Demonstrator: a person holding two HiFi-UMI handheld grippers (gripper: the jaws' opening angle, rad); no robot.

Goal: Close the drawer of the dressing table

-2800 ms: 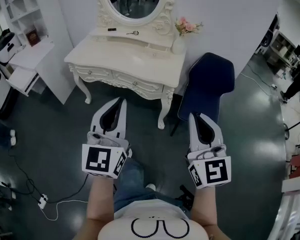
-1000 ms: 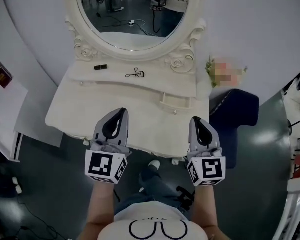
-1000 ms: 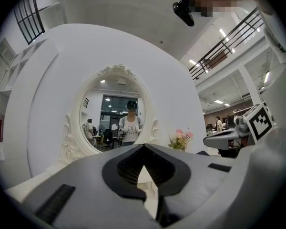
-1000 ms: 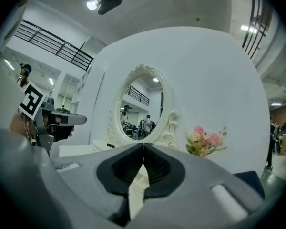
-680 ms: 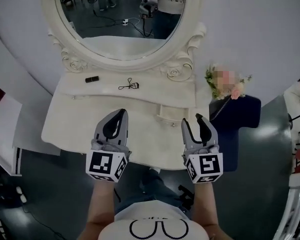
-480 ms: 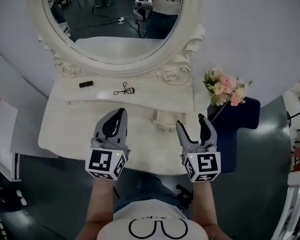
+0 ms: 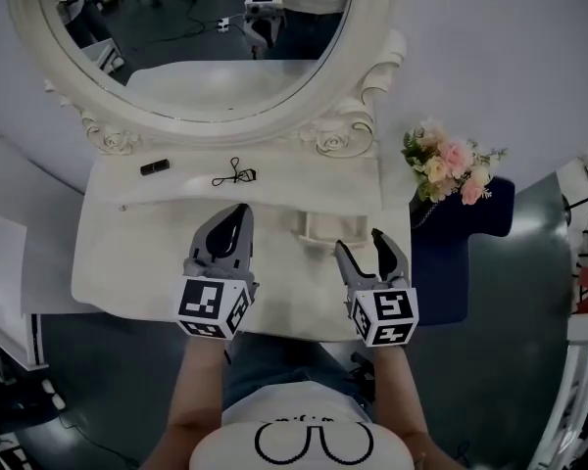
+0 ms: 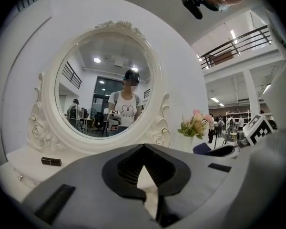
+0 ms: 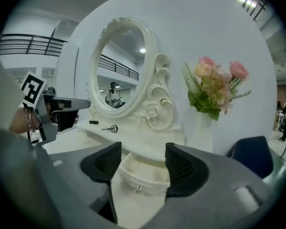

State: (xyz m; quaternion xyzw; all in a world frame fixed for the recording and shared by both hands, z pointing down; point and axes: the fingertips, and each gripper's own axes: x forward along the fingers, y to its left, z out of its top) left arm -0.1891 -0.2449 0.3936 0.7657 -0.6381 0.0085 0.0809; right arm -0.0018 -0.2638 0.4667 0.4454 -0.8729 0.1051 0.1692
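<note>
The white dressing table fills the middle of the head view. Its small upper drawer stands pulled out below the mirror's right scroll. My right gripper hovers over the tabletop just in front and right of that drawer. Its jaws stand wide, closing a little, with nothing between them. In the right gripper view the drawer and its small knob show past the right gripper. My left gripper is shut and empty, left of the drawer, and its joined tips point at the mirror.
An oval mirror rises at the table's back. A black eyelash curler and a small dark tube lie on the upper shelf. A vase of pink flowers stands at the right corner, above a dark blue chair.
The view has closed in on the dressing table. The right gripper went from shut to wide open. Both grippers moved forward and lower over the tabletop, toward the small drawer.
</note>
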